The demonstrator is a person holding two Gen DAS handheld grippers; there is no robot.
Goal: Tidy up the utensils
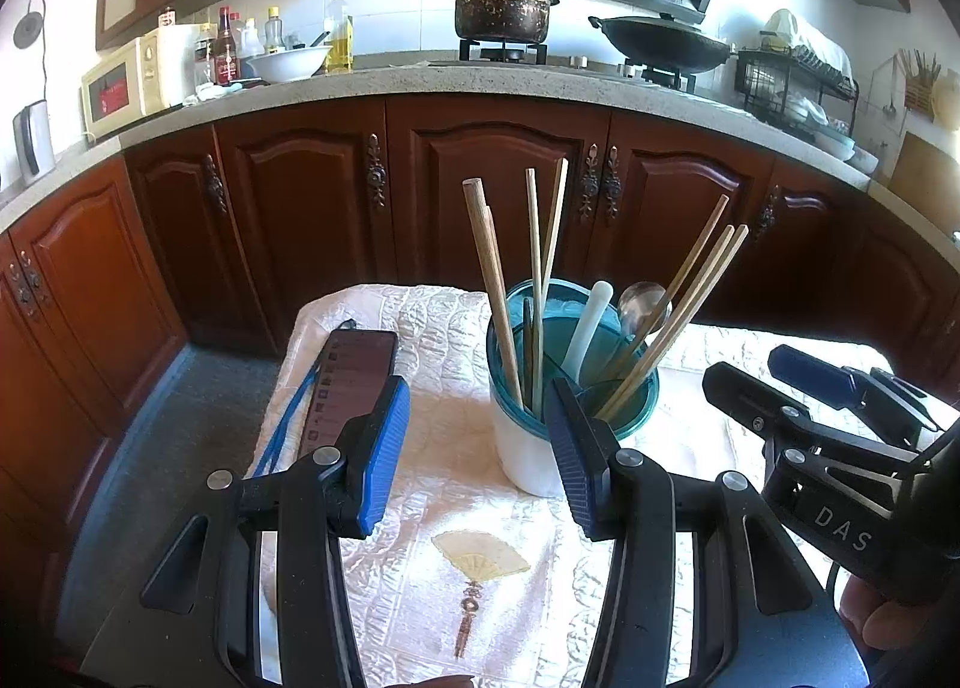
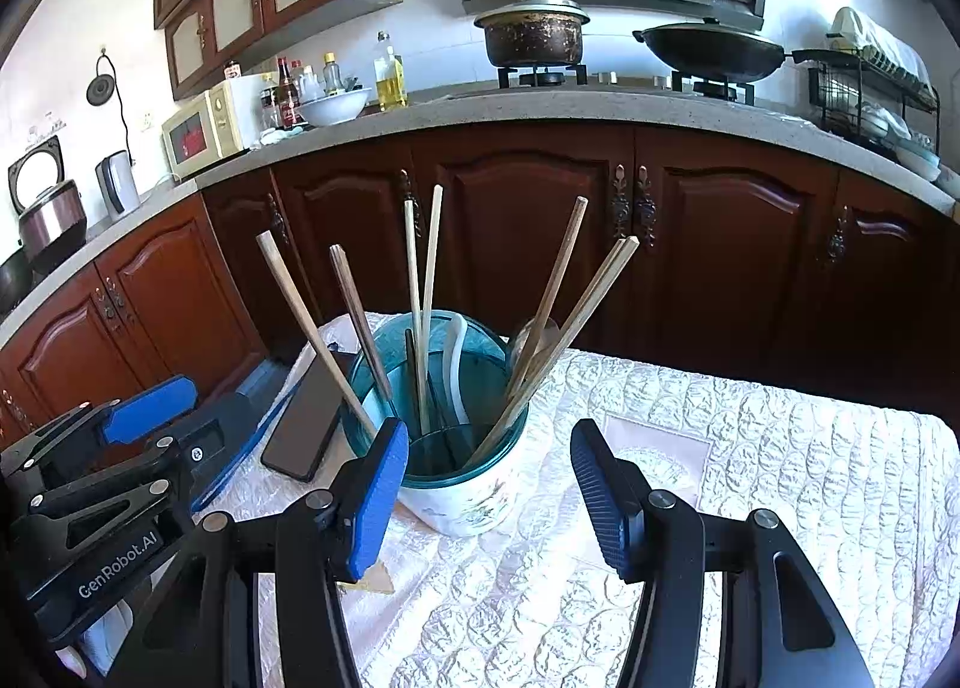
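Note:
A utensil holder [image 1: 528, 448] with a teal rim and white base stands on the quilted white cloth; it also shows in the right wrist view [image 2: 462, 502]. It holds several wooden chopsticks [image 1: 495, 292] [image 2: 420, 292], a white spoon [image 1: 591, 322] and a metal spoon [image 1: 643, 304]. My left gripper [image 1: 477, 454] is open and empty, just in front of the holder. My right gripper [image 2: 489, 499] is open and empty, with the holder near its left finger. The right gripper shows in the left wrist view [image 1: 780, 382], and the left gripper in the right wrist view [image 2: 180, 412].
A black phone [image 1: 354, 382] [image 2: 306, 424] with a blue strap [image 1: 288, 424] lies on the cloth left of the holder. The cloth-covered table [image 2: 780, 478] stretches to the right. Dark wooden cabinets [image 1: 492, 190] and a counter with a pot and a wok stand behind.

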